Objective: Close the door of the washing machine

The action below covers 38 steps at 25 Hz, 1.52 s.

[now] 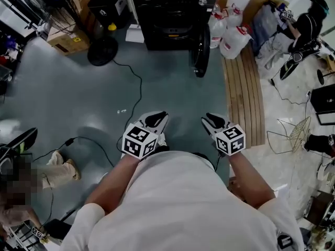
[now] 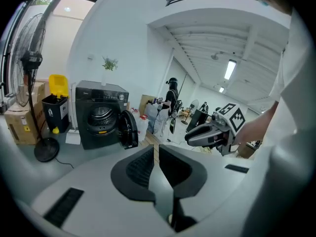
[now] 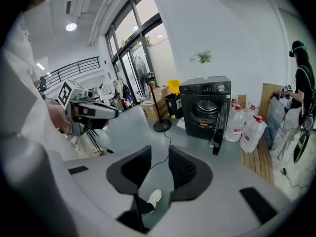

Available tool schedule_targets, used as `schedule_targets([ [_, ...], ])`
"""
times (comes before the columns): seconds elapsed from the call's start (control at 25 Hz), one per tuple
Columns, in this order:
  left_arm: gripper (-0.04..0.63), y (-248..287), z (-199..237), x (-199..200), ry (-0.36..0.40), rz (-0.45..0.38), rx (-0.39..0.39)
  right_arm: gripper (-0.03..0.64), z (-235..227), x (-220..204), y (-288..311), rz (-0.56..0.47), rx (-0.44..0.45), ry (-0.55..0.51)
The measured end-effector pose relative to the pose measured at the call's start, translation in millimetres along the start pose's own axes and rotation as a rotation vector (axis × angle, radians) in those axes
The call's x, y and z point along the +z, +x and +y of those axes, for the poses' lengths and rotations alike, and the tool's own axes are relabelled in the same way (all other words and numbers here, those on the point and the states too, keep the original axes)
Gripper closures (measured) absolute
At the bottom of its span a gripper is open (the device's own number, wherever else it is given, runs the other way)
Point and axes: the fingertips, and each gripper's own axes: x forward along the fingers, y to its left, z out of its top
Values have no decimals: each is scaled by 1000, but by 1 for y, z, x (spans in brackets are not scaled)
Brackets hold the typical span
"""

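Observation:
The black front-loading washing machine (image 1: 172, 14) stands at the far end of the grey floor. Its round door (image 1: 200, 51) hangs open to the right, edge-on towards me. Both gripper views show the machine (image 2: 101, 120) (image 3: 205, 107) and its open door (image 2: 129, 128) (image 3: 220, 127) well ahead. My left gripper (image 1: 157, 120) (image 2: 156, 149) is held in front of my body, its jaws drawn to a thin slit with nothing between them. Beside it my right gripper (image 1: 212, 122) (image 3: 159, 152) stands open and empty. Both grippers are far from the door.
A pedestal fan (image 1: 102, 51) and its cable (image 1: 137, 88) lie left of the machine, near a cardboard box (image 1: 68, 41). Water jugs (image 1: 233, 38) and a slatted wooden board (image 1: 243, 98) lie right. One person sits at lower left (image 1: 52, 174); another stands at upper right (image 1: 309, 22).

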Motion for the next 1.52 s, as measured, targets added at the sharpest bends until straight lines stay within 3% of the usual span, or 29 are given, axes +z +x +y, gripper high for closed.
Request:
schedule_targets([
  [0.24, 528, -14, 59, 13, 29, 16, -23, 500, -15, 36, 47, -3, -74, 38],
  [0.56, 526, -14, 100, 11, -34, -5, -18, 503, -53, 46, 85, 37, -125, 94],
  [0.8, 526, 13, 136, 36, -42, -2, 4, 500, -125, 65, 124, 55, -156, 120],
  [1.2, 526, 93, 207, 129, -37, 21, 35, 489, -271, 117, 206, 87, -174, 210],
  [1.52, 526, 146, 240, 180, -41, 17, 55, 480, -353, 139, 259, 141, -178, 232],
])
